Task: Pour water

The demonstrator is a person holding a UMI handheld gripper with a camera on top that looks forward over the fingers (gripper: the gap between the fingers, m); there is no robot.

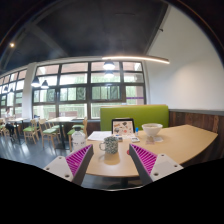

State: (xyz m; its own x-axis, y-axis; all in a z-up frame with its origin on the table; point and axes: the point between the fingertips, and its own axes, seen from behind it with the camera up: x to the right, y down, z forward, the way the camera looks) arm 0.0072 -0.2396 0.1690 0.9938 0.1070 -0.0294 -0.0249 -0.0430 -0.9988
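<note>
Gripper (112, 162) fingers with magenta pads (82, 160) stand wide apart at the bottom of the gripper view, holding nothing. Between and just ahead of the fingers, a pale mug (109, 146) stands on a light wooden table (185, 142), clear of both pads. Beyond the mug are a small framed sign (122, 126), a white bowl (152, 130), a green bench back (135, 114), and large windows (85, 92).

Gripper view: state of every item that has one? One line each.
Gripper: open, holding nothing, short of the mug.
Grey-green ceramic mug: upright on the light wooden table, just ahead of the fingers; contents not visible.
White round bowl: upright beyond the mug; contents not visible.
Small framed sign: standing upright.
</note>
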